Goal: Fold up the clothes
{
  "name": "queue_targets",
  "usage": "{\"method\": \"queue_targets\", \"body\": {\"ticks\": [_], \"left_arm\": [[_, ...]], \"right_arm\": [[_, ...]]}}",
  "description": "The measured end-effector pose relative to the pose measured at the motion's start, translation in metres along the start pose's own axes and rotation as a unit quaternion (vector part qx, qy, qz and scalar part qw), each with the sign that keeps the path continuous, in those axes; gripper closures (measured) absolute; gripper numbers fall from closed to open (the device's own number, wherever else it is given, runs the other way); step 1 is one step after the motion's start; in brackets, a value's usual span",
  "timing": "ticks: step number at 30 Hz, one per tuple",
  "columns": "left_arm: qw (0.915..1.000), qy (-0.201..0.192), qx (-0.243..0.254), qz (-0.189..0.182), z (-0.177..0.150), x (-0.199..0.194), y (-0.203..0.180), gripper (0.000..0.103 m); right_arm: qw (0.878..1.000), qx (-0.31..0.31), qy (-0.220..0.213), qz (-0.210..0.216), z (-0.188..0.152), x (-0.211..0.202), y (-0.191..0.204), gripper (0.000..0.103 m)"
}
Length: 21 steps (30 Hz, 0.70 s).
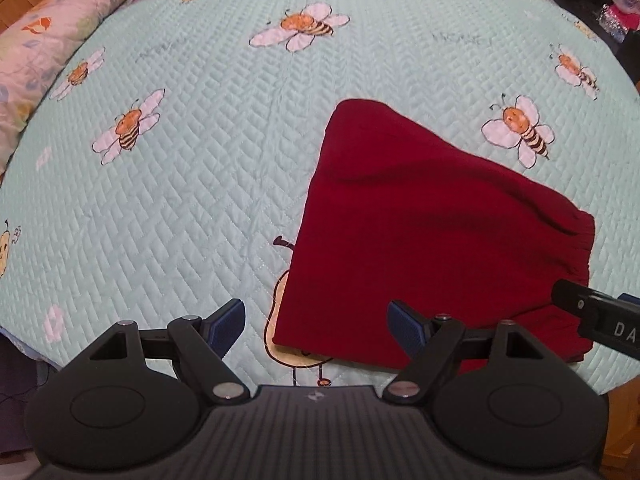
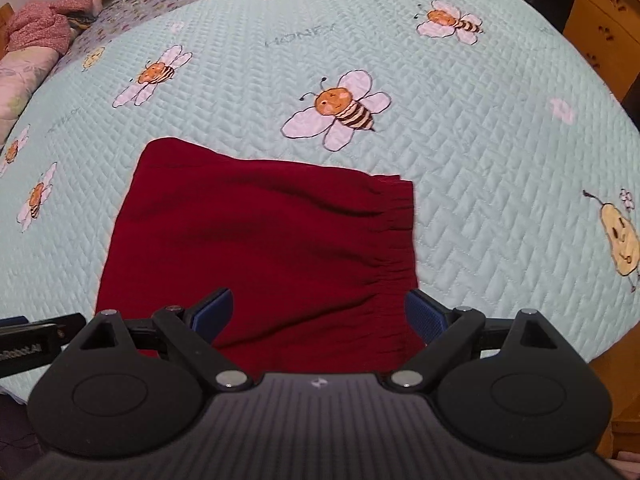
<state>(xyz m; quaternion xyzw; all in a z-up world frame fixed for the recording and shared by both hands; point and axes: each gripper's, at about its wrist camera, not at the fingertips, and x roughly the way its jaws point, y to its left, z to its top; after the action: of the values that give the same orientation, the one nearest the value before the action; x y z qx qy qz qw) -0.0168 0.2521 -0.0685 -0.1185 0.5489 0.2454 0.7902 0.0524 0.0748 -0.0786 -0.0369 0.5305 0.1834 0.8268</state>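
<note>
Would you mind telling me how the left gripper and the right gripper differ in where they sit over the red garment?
The left gripper straddles the red garment's near left corner, one finger over the quilt; the right gripper sits squarely over cloth. The right gripper is beside the gathered waistband; the left gripper is at the plain edge. Both are open, holding nothing.
</note>
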Motion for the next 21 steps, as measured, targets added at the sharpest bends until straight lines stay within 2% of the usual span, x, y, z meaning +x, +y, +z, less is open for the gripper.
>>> {"method": "queue_targets", "body": {"ticks": [7, 14, 21], "left_arm": [[0.9996, 0.029, 0.000, -0.001, 0.001, 0.015, -0.003, 0.022], [0.9991, 0.043, 0.004, 0.002, 0.002, 0.024, -0.004, 0.022], [0.9988, 0.048, 0.004, -0.002, 0.002, 0.026, -0.004, 0.022]], "right_arm": [[1.000, -0.001, 0.024, 0.020, -0.001, 0.013, 0.004, 0.010], [1.000, -0.020, 0.005, -0.011, 0.004, 0.011, 0.009, 0.011], [1.000, -0.006, 0.021, -0.015, 0.003, 0.015, 0.007, 0.011]]}}
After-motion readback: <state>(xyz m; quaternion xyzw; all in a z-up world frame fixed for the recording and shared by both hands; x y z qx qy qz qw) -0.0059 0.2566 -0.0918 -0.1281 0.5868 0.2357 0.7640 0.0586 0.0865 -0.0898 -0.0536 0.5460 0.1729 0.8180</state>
